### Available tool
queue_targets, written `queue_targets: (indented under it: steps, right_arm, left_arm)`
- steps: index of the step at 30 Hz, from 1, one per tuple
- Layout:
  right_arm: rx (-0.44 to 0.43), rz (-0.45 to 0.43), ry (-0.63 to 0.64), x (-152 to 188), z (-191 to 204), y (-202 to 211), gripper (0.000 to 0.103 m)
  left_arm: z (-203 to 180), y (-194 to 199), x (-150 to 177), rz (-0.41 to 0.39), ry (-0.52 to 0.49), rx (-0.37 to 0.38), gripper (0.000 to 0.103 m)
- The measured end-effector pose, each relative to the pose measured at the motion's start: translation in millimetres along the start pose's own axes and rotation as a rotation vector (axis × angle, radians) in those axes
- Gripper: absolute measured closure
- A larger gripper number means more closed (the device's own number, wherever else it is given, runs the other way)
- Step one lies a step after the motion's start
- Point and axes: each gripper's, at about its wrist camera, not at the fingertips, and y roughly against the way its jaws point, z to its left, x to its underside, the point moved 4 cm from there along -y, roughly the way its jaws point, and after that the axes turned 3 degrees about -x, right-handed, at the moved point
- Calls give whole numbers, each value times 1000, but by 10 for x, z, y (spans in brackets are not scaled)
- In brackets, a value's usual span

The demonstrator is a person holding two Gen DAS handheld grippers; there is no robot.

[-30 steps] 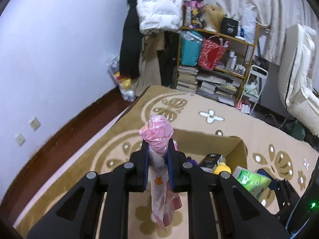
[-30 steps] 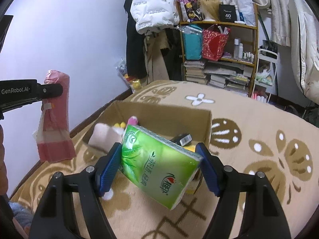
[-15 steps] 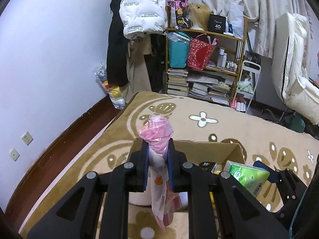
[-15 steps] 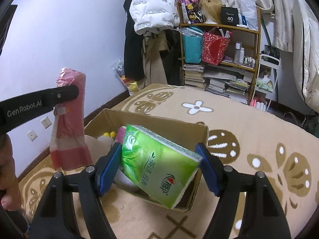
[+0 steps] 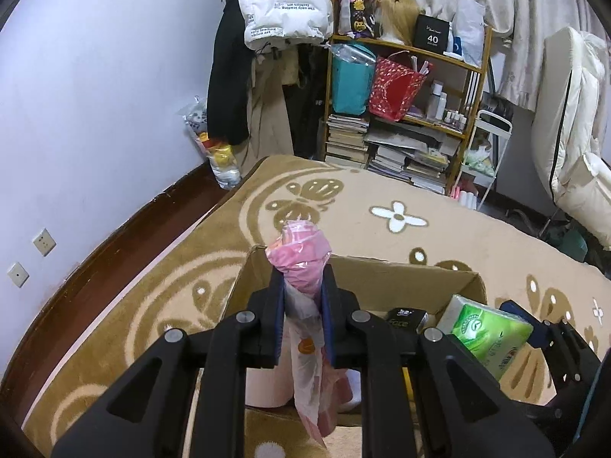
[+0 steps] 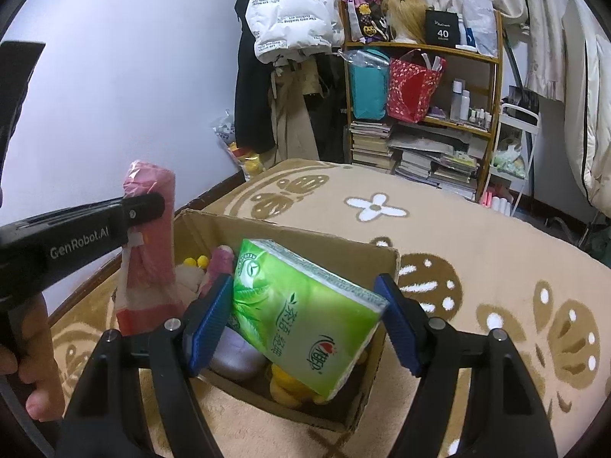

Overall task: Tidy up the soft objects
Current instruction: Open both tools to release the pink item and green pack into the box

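Note:
My left gripper (image 5: 303, 290) is shut on a pink plastic-wrapped roll (image 5: 301, 263), held upright over the near left part of an open cardboard box (image 5: 382, 278). The roll also shows in the right wrist view (image 6: 149, 236). My right gripper (image 6: 305, 301) is shut on a green tissue pack (image 6: 301, 313), tilted above the box (image 6: 290, 240); the pack also shows in the left wrist view (image 5: 488, 332). Inside the box lie a yellow plush (image 6: 286, 385), a lavender object (image 6: 236, 358), a pink item (image 6: 219, 263) and a black packet (image 5: 404, 318).
The box sits on a beige patterned carpet (image 6: 477, 252). A cluttered wooden shelf (image 5: 412, 114) with books and bags stands at the back. Coats (image 5: 236, 76) hang to its left. A white wall (image 5: 76, 114) and dark skirting run along the left.
Both grippers have moved forward and over the box with their loads. The box now lies closer under the roll and the tissue pack.

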Motion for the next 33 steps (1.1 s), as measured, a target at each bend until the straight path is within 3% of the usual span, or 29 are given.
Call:
queue_targets:
  steps: [5, 11, 14, 15, 18, 22, 26, 33]
  right_arm:
    - [-1, 2, -3, 9, -9, -36, 24]
    - [-6, -2, 1, 4, -3, -35, 22]
    - [-5, -5, -6, 4, -8, -25, 10]
    - [-5, -8, -8, -2, -8, -22, 8]
    - [-4, -12, -18, -2, 0, 22, 1]
    - [-10, -12, -38, -10, 8, 116, 0]
    - [-17, -15, -52, -1, 40, 259, 0]
    - [5, -40, -43, 11, 103, 580, 0]
  left_arm:
    - [33, -67, 32, 11, 30, 15, 84]
    - [51, -13, 34, -8, -3, -31, 80]
    - [90, 73, 25, -25, -2, -43, 60]
    - [110, 103, 24, -30, -2, -50, 49]
    - [159, 216, 20, -51, -11, -79, 37]
    - [260, 402, -10, -73, -12, -146, 11]
    - [357, 654, -16, -122, -6, -141, 3]
    - [358, 1039, 37, -149, -58, -93, 2]
